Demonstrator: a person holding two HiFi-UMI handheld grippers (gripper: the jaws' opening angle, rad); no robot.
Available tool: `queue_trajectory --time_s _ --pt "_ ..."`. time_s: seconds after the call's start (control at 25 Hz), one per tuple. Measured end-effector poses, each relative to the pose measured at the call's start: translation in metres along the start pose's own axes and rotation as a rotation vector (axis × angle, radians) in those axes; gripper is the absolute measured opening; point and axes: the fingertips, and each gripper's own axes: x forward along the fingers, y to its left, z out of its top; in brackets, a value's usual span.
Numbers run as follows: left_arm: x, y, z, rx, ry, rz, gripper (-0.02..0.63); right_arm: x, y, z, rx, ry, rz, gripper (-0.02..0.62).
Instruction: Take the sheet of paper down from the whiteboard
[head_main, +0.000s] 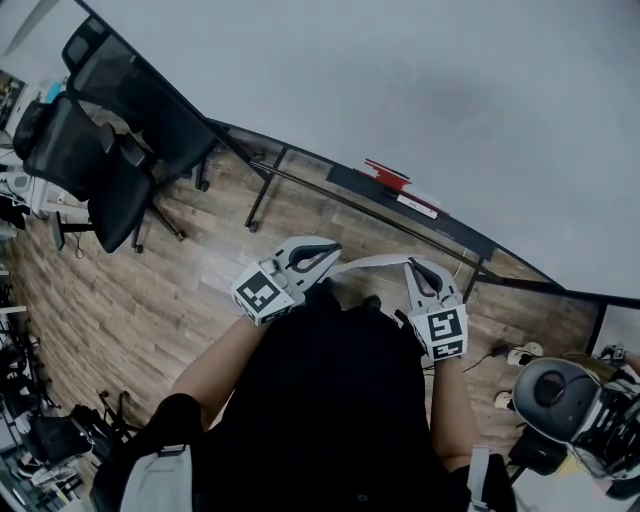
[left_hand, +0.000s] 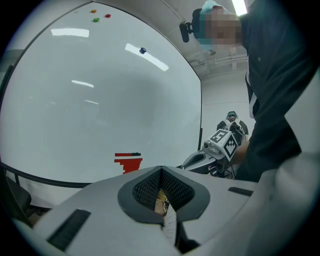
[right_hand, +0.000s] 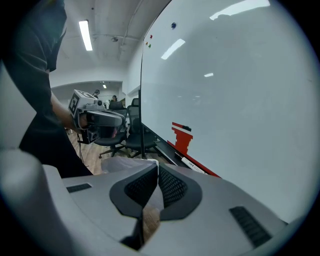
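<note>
The sheet of paper (head_main: 372, 263) is hanging clear of the whiteboard (head_main: 420, 90), bowing as a pale strip between the two tongs in front of the person's chest and above the wooden floor (head_main: 150, 290). The left tongs (head_main: 330, 253) are clenching one end of it: in the left gripper view the ribbed pads are meeting, with a thin edge of the sheet (left_hand: 170, 222) pinched between them. The right tongs (head_main: 412, 267) are gripping the other end, and in the right gripper view the sheet (right_hand: 125, 162) is running out from between the closed pads as a slightly rumpled white surface. Nothing is showing taped or pinned on the board face that the cameras are taking in; only a few small magnets (left_hand: 142, 50) are sitting high up, and a red block (head_main: 385, 172) is resting at the tray (head_main: 430, 215) along the lower edge. By the look of it, the main step is finished, since the sheet is off the board and neither end is touching it. What seems to be remaining is carrying the sheet somewhere and letting go of it, though no place to put it is showing nearby; a few office chairs (head_main: 110, 140) are standing well apart to the left.
</note>
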Motion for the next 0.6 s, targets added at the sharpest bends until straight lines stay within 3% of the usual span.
queue_trajectory --time_s 0.28,0.6 --pt "-0.007 0.008 0.002 -0.054 -0.009 0.042 0.012 -0.002 0.0 -0.002 -0.042 0.029 -0.018 0.021" --pt "-0.001 -0.001 -0.006 -0.057 -0.005 -0.004 0.012 0.002 -0.003 -0.004 -0.032 0.037 -0.013 0.021"
